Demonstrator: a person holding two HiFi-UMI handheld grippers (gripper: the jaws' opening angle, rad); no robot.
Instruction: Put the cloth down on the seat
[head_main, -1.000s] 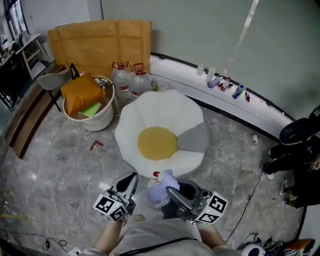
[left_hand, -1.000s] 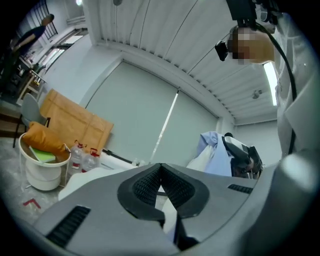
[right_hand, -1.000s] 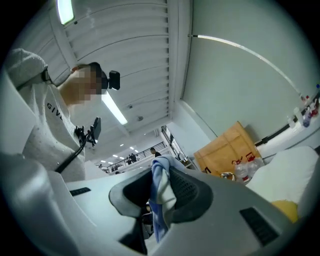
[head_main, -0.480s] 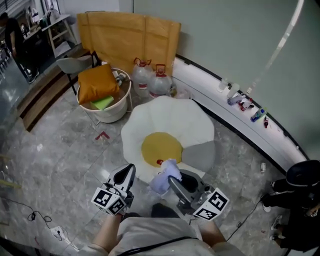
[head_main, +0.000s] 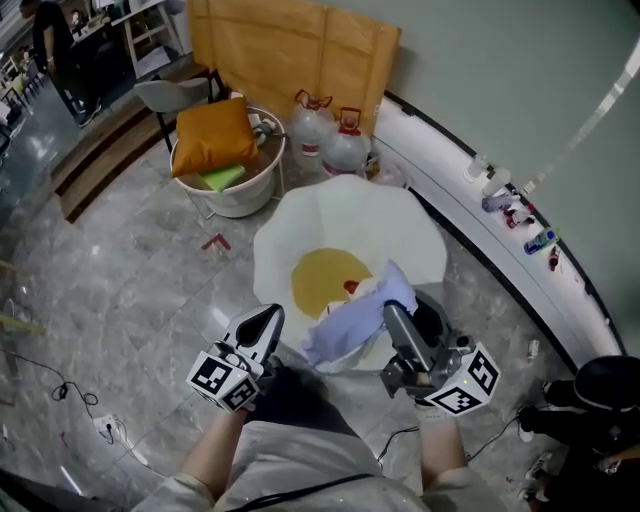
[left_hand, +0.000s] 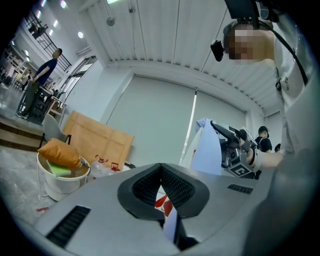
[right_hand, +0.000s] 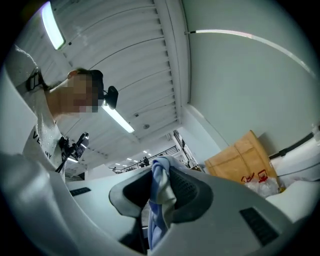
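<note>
With right claw clenched on cloth and left claw shut empty, carry toward 12 o'clock, lower onto seat centre, then release.

The cloth was seen over the seat's lower edge, mid-frame; a bucket was set to its upper left.

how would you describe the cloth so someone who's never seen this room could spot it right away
In the middle of the grey floor lies a big white flower-shaped seat with a yellow centre. Over its near edge hangs the cloth, bunched up and pinched in the right tongs. It is the only pale lilac-blue, soft, crumpled thing there.
</note>
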